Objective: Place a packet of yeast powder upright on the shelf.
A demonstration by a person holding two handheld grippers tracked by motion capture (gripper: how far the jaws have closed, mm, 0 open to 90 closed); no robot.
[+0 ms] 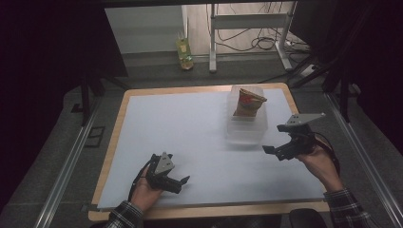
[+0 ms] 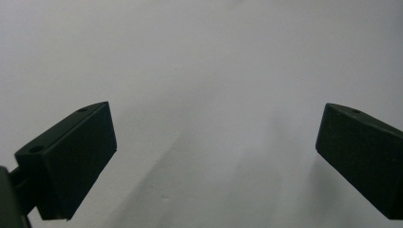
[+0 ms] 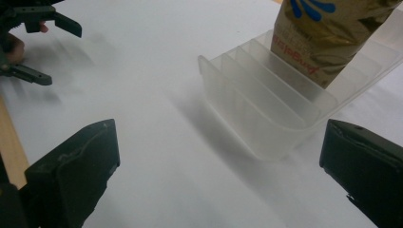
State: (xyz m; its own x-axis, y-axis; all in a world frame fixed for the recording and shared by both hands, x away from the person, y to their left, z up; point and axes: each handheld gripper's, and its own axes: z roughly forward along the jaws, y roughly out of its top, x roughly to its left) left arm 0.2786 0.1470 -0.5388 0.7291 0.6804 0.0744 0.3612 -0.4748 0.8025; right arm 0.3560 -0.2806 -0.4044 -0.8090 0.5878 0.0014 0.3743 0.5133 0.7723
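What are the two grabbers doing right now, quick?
Left gripper: open, holding nothing, over the white sheet.
Right gripper: open, holding nothing, near the clear rack.

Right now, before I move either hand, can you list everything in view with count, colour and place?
rack: one, clear plastic with slots, far right of the sheet.
snack bag: one, gold and red, standing upright in the rack.
sheet: one, white, covering the table.
table: one, wooden edge showing around the sheet.
bottle: one, yellowish, on the floor beyond the table.
left hand-held gripper: one, black, open, near left.
right hand-held gripper: one, black, open, beside the rack.
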